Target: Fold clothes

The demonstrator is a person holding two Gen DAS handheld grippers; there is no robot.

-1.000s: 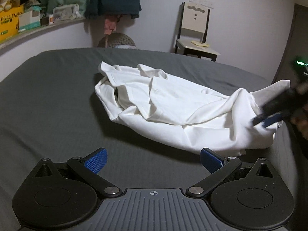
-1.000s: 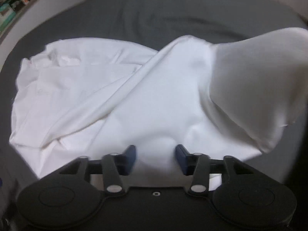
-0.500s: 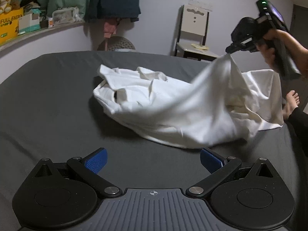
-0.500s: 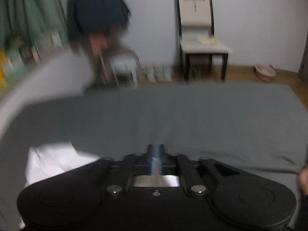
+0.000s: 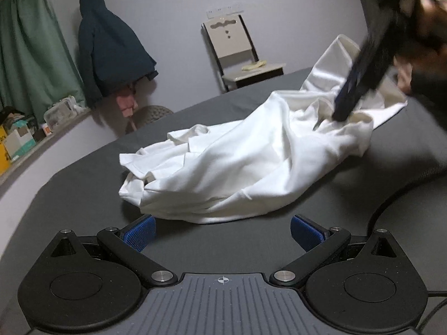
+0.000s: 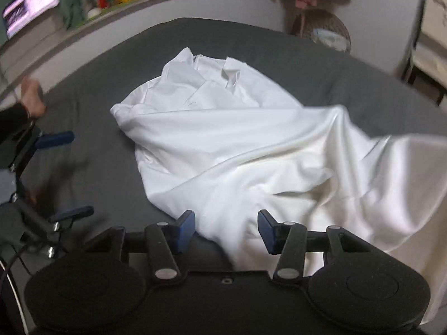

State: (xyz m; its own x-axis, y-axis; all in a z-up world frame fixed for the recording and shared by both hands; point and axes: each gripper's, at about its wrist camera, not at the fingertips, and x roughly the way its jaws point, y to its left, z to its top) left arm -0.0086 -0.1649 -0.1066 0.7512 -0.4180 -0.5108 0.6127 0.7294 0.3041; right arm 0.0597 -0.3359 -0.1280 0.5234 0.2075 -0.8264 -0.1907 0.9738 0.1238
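A crumpled white shirt lies in a heap on the grey bed. My left gripper is open wide just short of the shirt's near hem, with only bare sheet between its blue pads. In the right wrist view the shirt spreads ahead and to the right. My right gripper hangs over its near edge with its jaws opening; a fold of cloth lies between the pads, and they do not press on it. In the left wrist view, the blurred right gripper points down at the shirt's far end.
A pale chair stands by the back wall. A dark hooded jacket hangs to the left over a wicker stool. The wall shelf holds boxes, and a lit screen glows at the far left.
Half a second ago the right gripper held a shirt corner high. It has since come down and its jaws have parted, dropping the cloth. The left gripper rolled and moved nearer the shirt.
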